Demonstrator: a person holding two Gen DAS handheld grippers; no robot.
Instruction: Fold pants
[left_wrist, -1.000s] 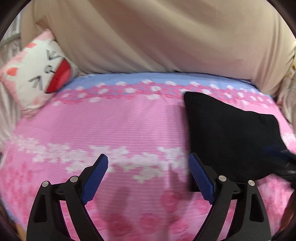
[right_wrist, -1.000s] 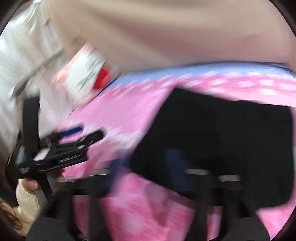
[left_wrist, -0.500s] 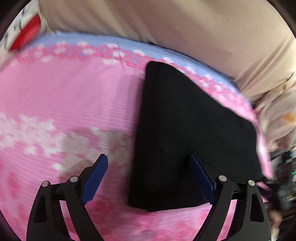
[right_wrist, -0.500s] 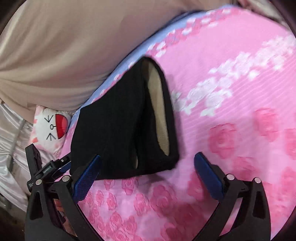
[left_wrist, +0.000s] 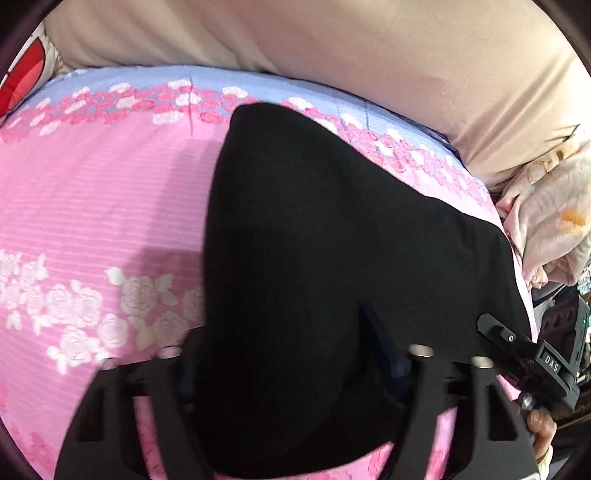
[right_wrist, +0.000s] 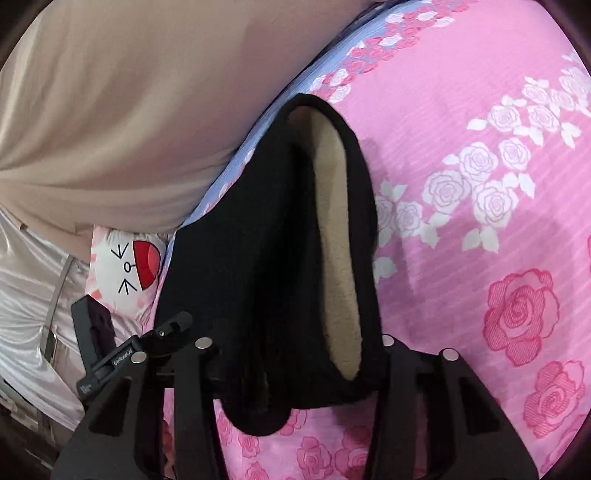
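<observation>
While the folded black pants (left_wrist: 332, 258) lie on the pink rose-print bed (left_wrist: 92, 221), your left hand-held gripper (left_wrist: 288, 369) and right hand-held gripper (right_wrist: 295, 369) each straddle a near edge, grip state indeterminable.

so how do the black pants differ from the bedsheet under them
The pants are plain black; the bedsheet is pink with printed roses. The pants sit folded in a bulky stack, tan lining showing at an opening; the bedsheet lies spread flat. Both are soft fabric.
</observation>
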